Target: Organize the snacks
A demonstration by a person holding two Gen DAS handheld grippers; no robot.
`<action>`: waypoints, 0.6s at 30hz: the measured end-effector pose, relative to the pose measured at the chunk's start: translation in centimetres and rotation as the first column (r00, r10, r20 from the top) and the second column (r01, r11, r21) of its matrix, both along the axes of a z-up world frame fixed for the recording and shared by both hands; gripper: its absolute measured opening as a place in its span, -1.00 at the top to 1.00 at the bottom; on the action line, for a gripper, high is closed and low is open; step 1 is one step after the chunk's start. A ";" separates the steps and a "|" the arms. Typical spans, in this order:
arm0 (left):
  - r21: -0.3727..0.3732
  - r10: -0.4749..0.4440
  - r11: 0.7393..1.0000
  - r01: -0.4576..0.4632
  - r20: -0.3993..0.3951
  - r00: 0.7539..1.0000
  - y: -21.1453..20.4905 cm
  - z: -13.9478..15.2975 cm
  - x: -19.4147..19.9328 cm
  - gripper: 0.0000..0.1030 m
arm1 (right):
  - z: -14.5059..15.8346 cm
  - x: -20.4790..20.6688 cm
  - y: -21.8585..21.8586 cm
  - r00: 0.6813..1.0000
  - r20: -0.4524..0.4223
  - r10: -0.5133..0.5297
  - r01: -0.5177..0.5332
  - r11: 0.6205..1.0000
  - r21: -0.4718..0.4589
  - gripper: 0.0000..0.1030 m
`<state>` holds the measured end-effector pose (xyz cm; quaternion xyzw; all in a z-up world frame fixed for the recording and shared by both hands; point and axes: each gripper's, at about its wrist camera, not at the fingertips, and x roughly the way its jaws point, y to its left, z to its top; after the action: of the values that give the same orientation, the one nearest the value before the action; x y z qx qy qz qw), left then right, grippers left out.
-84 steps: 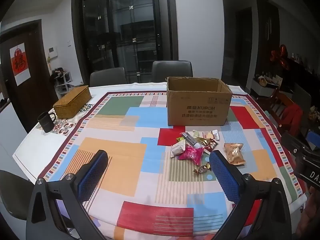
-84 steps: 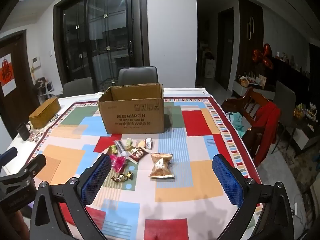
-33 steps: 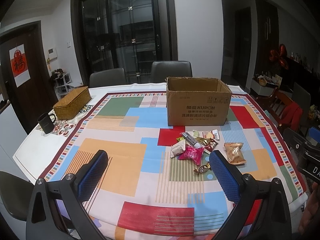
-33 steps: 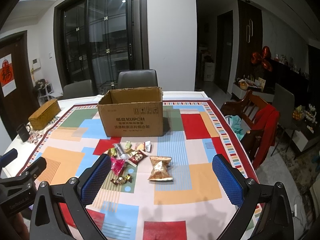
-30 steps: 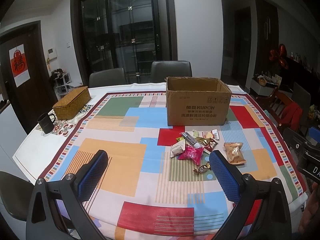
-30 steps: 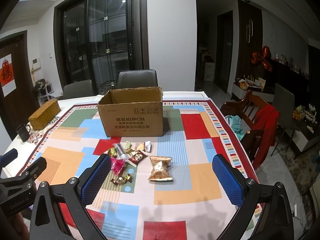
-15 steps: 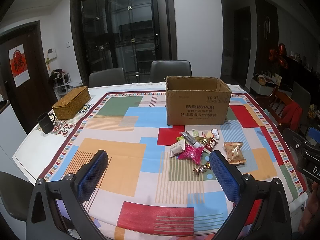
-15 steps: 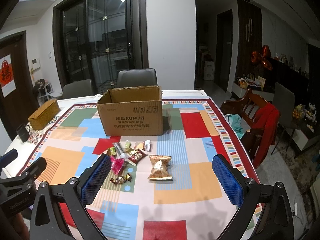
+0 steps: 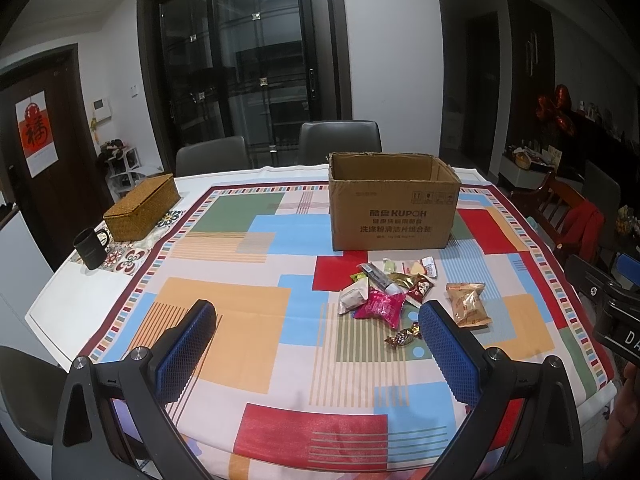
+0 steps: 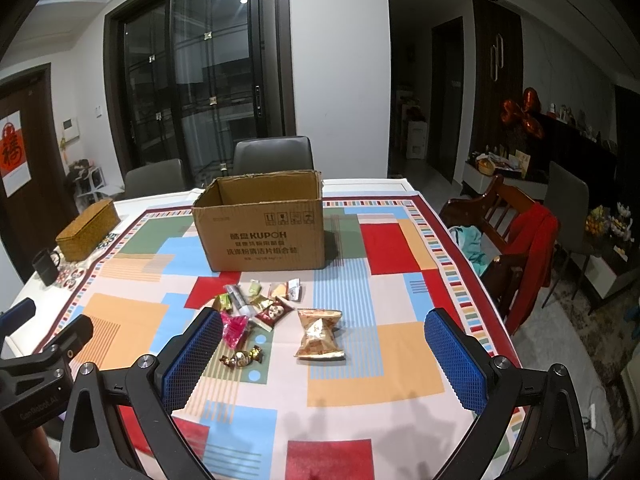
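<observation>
Snacks (image 9: 394, 292) lie loose on the tablecloth (image 9: 240, 312) in front of the open cardboard box (image 9: 392, 216).

Your left gripper (image 9: 316, 320) hangs above the near edge of the table with its blue pads spread wide and nothing between them; your right gripper (image 10: 324, 332) is spread the same way, empty. A golden packet (image 10: 320, 334) lies just right of the heap, a pink packet (image 9: 380, 306) at its near side, a twisted candy (image 10: 240, 356) nearest you. A wicker box (image 9: 142, 206) and a black mug (image 9: 90, 248) stand far left.
</observation>
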<state>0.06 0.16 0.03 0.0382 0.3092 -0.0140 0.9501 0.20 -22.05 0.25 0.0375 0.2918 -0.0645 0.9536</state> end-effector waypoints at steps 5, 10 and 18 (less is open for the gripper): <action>0.003 -0.003 1.000 0.003 0.000 1.000 -0.1 -0.1 0.0 -1.00 | -0.2 -0.2 -0.1 1.000 -0.001 -0.003 0.003 1.000 0.004 -0.99; 0.003 -0.004 1.000 0.004 -0.001 1.000 -0.2 -0.1 0.0 -1.00 | -0.2 -0.2 0.0 1.000 -0.002 -0.004 0.004 1.000 0.003 -0.99; 0.005 -0.012 1.000 0.012 -0.010 1.000 -0.6 -0.6 0.1 -1.00 | -0.3 -0.1 -0.1 1.000 -0.002 -0.001 0.001 1.000 0.005 -0.99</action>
<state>0.18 -0.43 -0.54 0.0422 0.3136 -0.0189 0.9484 0.06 -22.14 -0.04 0.0400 0.2931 -0.0644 0.9531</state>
